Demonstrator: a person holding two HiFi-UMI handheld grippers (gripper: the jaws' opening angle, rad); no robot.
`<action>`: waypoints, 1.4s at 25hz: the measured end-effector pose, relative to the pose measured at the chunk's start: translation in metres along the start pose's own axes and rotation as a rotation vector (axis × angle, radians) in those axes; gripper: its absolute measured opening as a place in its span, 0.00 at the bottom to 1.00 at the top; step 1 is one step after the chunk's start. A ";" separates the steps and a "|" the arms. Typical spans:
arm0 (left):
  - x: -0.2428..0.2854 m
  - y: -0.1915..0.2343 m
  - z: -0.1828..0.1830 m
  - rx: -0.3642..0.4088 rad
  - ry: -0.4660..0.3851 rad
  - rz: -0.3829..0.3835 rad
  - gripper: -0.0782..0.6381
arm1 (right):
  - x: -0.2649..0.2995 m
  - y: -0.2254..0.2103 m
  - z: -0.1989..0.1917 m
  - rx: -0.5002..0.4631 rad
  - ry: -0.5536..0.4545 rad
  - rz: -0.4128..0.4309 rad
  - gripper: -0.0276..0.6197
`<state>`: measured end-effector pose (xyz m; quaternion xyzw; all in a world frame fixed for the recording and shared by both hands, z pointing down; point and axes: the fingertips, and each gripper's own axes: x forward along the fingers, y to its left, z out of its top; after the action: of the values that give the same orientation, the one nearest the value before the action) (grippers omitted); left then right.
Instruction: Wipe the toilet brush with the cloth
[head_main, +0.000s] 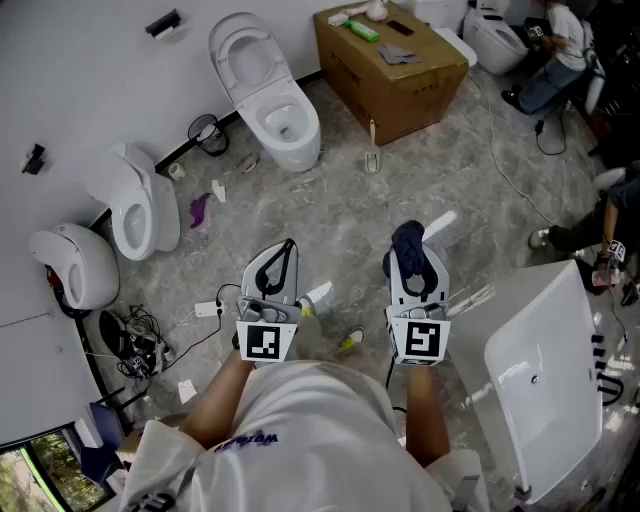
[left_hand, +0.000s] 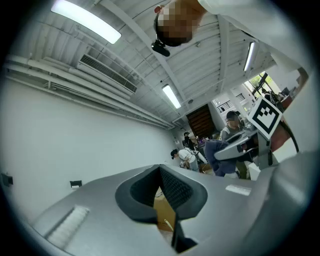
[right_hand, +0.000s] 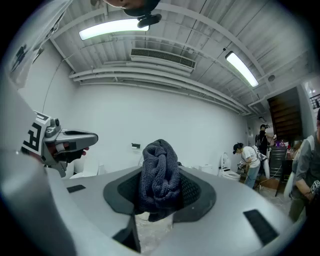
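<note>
As best I can judge, the toilet brush is the slim pale stick in a small base (head_main: 372, 155). It stands upright on the grey marbled floor (head_main: 330, 215), just beside a corner of the brown cardboard box (head_main: 395, 85), well apart from both grippers. The dark blue knitted cloth (right_hand: 159, 172) is bunched and clamped between the jaws of the right gripper (head_main: 409, 258). A wad pokes past the tips, so I have a soft face ready for rubbing. The left gripper (head_main: 288, 250) has its jaws pressed together on nothing. Its view lines up on the box and that stick, so I take it as the 1 meant to steady the handle. Wiping has not begun.
</note>
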<state>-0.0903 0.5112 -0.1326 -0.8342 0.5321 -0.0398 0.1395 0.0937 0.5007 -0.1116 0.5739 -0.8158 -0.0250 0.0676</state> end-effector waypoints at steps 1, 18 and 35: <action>0.002 -0.005 0.004 -0.012 -0.002 0.000 0.11 | -0.003 -0.004 0.003 -0.001 -0.006 0.001 0.27; 0.028 -0.030 0.017 -0.076 -0.017 -0.102 0.11 | -0.020 -0.003 -0.014 0.034 0.052 0.067 0.27; 0.023 0.065 -0.034 -0.127 0.048 -0.120 0.11 | 0.037 0.046 0.001 0.071 0.131 0.006 0.28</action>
<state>-0.1451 0.4586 -0.1196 -0.8706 0.4856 -0.0345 0.0710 0.0382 0.4815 -0.1041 0.5738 -0.8118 0.0417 0.1003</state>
